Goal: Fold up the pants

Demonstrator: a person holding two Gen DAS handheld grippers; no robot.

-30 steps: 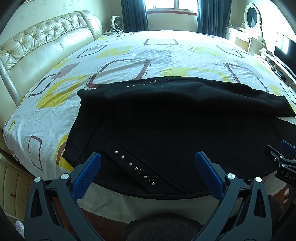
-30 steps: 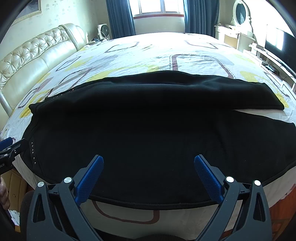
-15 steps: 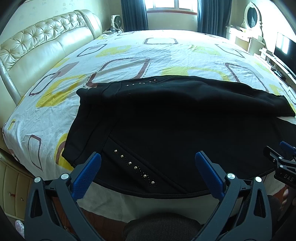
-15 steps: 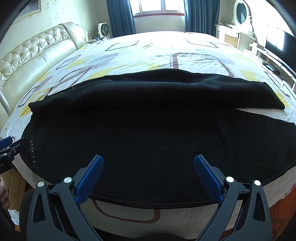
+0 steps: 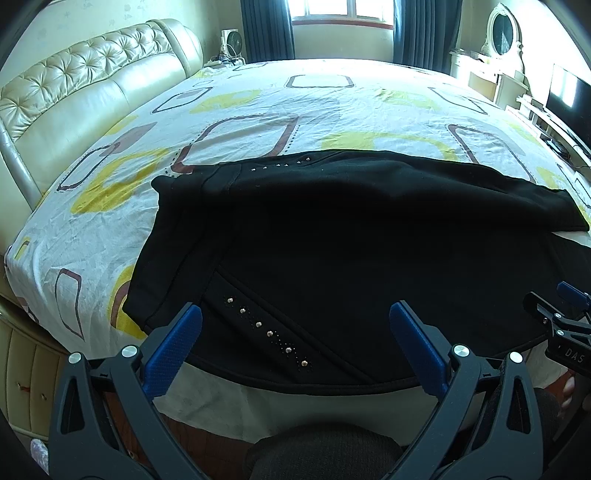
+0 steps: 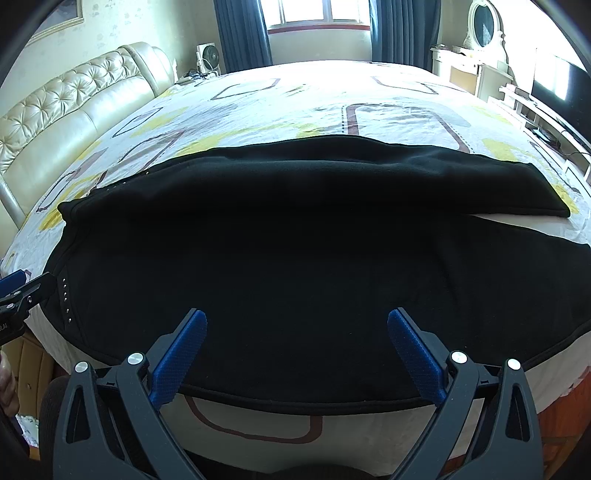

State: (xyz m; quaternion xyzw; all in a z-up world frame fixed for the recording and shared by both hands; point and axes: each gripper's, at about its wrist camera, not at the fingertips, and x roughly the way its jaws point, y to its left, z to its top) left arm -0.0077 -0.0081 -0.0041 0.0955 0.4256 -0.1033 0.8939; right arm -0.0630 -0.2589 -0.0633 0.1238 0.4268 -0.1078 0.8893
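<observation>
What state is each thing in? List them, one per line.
pants: spread flat on the bed, legs apart, unfolded.
left gripper: open, empty, at the near hem by the studs.
right gripper: open, empty, over the near edge.
curtains: drawn aside, window uncovered.
bed sheet: laid out, lightly wrinkled.

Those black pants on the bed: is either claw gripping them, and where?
Neither. The left gripper and right gripper hang open over the pants, gripping nothing.
</observation>
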